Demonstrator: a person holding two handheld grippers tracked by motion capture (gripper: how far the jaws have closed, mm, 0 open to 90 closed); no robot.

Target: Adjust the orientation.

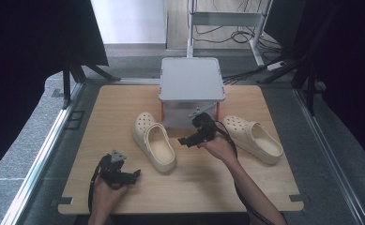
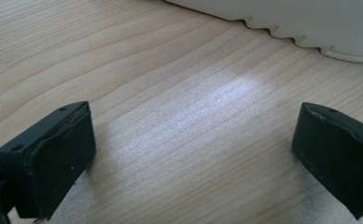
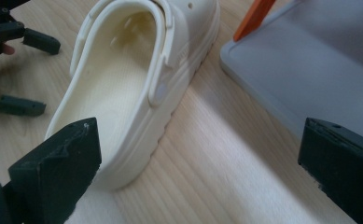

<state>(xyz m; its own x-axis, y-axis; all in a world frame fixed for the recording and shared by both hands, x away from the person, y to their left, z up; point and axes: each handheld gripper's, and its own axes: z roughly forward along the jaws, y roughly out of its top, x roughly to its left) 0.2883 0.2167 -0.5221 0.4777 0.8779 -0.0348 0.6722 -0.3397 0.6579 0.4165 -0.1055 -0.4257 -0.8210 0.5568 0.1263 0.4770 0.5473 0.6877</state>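
Wooden tabletop (image 1: pixel 124 108) carries two cream clogs beside grey shelf stand (image 1: pixel 192 77). Right tool (image 1: pixel 188 140) wide, empty, near left clog (image 1: pixel 154 140). Left tool (image 1: pixel 134 176) wide, idle. Likely approach step; next: close on clog rim.

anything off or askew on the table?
Nothing damaged or spilled. The two cream foam clogs aren't paired: the left clog sits angled at the table's middle, the right clog lies apart, splayed the other way, beyond the small grey shelf.
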